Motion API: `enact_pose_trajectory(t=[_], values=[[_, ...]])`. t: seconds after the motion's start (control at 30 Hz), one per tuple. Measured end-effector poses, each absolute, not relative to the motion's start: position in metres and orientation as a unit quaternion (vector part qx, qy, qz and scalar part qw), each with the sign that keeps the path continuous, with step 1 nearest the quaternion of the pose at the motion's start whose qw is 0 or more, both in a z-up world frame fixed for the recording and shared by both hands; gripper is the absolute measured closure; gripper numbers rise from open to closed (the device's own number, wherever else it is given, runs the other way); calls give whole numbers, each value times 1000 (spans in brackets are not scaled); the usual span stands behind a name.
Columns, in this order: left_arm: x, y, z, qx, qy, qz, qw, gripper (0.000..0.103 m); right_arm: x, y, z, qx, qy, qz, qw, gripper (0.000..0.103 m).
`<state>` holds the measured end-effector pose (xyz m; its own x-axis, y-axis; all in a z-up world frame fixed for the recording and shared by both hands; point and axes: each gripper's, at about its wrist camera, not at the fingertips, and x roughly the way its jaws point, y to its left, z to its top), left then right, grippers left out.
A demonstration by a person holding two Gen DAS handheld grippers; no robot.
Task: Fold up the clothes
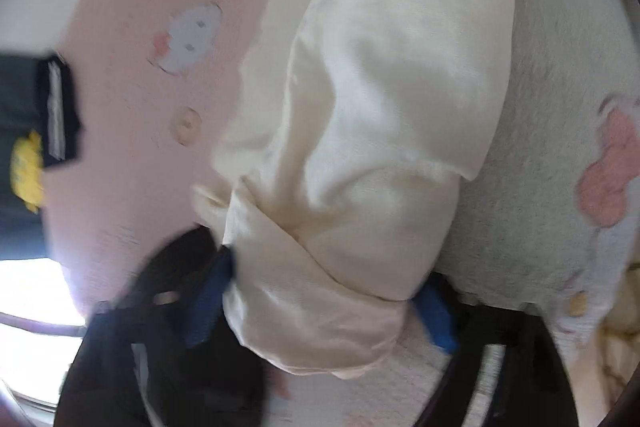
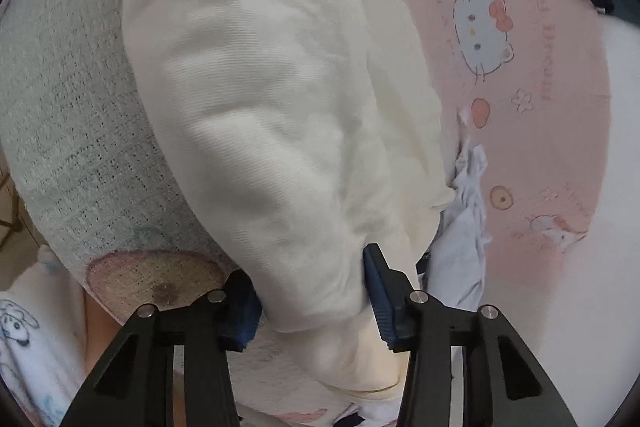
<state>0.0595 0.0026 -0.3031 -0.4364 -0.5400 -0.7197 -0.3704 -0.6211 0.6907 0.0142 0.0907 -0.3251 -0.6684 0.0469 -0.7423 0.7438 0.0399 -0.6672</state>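
The cream garment (image 2: 260,99) has one end between the blue pads (image 2: 380,291) of the right gripper (image 2: 310,301), which pinch it. The left gripper (image 1: 324,299) squeezes its other end. It looks soft, light and floppy, so hold the ends. It lies on a pink sheet (image 2: 540,147) with cartoon cats; pink writing there is too blurry to read.

Soft daylight, bright overall; a blown-out white glare (image 1: 36,303) at 8 o'clock in the left view; that view smeared by motion blur; the right view sharper; both bend and darken at the edges.
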Motion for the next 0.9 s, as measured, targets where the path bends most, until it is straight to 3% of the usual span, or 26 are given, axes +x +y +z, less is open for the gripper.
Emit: enact_pose_trajectory(t=[0.03,0.17,0.33,0.53,0.83,0.9], values=[[58,1,-301,539,-413,-733,50,44,10,90,-323,310,656,-627,284,60],[45,-5,-293,566,-362,-740,35,47,-15,93,-306,383,579,-639,332,63],[26,-32,-271,621,-217,-753,3,49,-55,99,-285,463,487,-627,394,64],[9,-55,-250,646,-160,-745,-42,49,-96,97,-261,512,419,-625,414,64],[-17,-74,-221,630,-122,-766,-25,49,-142,81,-230,486,394,-673,396,64],[-23,-78,-219,629,-109,-770,-21,59,-149,79,-230,485,388,-681,388,65]])
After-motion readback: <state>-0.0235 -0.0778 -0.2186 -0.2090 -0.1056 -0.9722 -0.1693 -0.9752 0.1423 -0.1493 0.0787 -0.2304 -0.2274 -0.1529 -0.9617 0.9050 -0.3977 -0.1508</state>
